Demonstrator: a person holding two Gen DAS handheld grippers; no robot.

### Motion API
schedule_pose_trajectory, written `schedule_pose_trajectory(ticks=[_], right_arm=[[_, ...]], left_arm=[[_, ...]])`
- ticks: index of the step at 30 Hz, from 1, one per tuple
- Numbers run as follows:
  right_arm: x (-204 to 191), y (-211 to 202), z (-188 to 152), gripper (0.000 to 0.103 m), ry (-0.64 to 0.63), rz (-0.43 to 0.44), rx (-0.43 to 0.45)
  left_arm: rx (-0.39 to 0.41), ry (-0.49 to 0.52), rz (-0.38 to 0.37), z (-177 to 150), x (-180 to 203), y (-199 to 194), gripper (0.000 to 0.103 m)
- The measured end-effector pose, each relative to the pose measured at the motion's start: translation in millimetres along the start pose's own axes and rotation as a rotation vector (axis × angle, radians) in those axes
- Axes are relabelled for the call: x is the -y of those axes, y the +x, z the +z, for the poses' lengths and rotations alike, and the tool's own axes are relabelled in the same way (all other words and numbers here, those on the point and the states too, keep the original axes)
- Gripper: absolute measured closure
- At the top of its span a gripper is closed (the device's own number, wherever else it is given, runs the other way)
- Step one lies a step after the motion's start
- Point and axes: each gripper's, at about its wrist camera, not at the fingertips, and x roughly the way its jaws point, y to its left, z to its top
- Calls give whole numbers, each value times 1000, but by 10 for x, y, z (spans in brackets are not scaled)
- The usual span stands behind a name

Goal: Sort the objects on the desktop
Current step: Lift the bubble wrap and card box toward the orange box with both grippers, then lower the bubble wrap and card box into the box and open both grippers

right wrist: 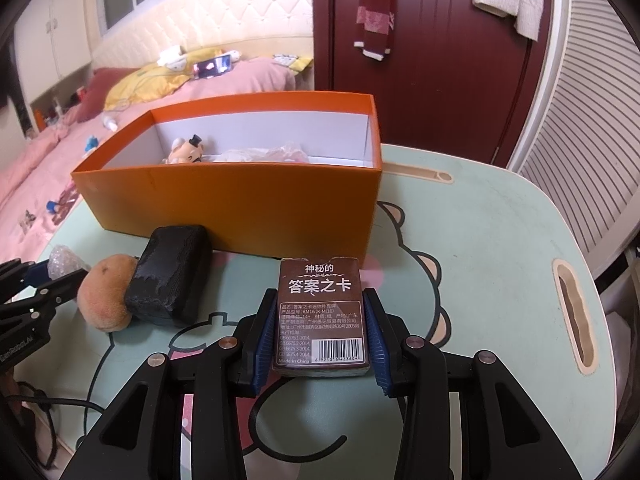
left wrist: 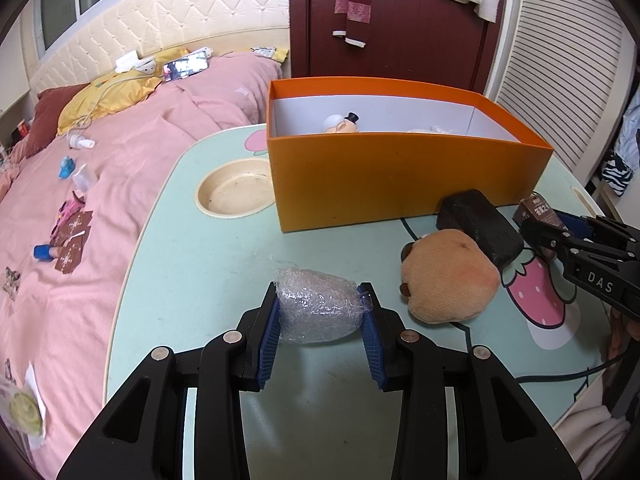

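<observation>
My left gripper (left wrist: 320,300) is shut on a bubble-wrap bundle (left wrist: 318,306) just above the table. My right gripper (right wrist: 320,304) is shut on a brown card box (right wrist: 320,316) with Chinese print; it also shows in the left wrist view (left wrist: 538,210). An open orange box (left wrist: 400,184) stands at the back of the table and holds a small figurine (left wrist: 344,123) and crumpled white plastic (right wrist: 264,154). A tan plush toy (left wrist: 448,276) and a black block (left wrist: 480,232) lie between the grippers, in front of the box.
The mint-green table (left wrist: 192,280) has a round cream cup recess (left wrist: 236,192) at left and a slot (right wrist: 572,316) at right. A pink bed (left wrist: 80,200) strewn with small items lies left. A dark red door (right wrist: 440,60) stands behind. A black cable (right wrist: 60,404) crosses the near edge.
</observation>
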Motion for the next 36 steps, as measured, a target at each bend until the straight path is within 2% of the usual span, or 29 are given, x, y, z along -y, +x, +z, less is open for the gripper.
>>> schedule_pose_trajectory(ticks=[5,12,20,24,26,31,36], right_arm=[[-6,-86,12,63,1,7,23],[59,-249,107,63,29,17,53],[23,-427,385,64,17,49,113],[-58,-422,610,63,-6,68,148],[-94,-365,696,63,-15,69,154],[-176,-124,890,63,-14,77,144],[-250,72,966,63,-21,87,127]], left_arm=[[4,8,-9,3,20,-23,65],[121,-12,-50,174,13,-335,65],[175,-26,-102,565,-1,-416,65],[197,-18,-139,816,45,-364,65],[207,6,-130,936,95,-298,65],[186,23,-125,1092,159,-57,65],[131,-7,-140,1064,134,199,65]])
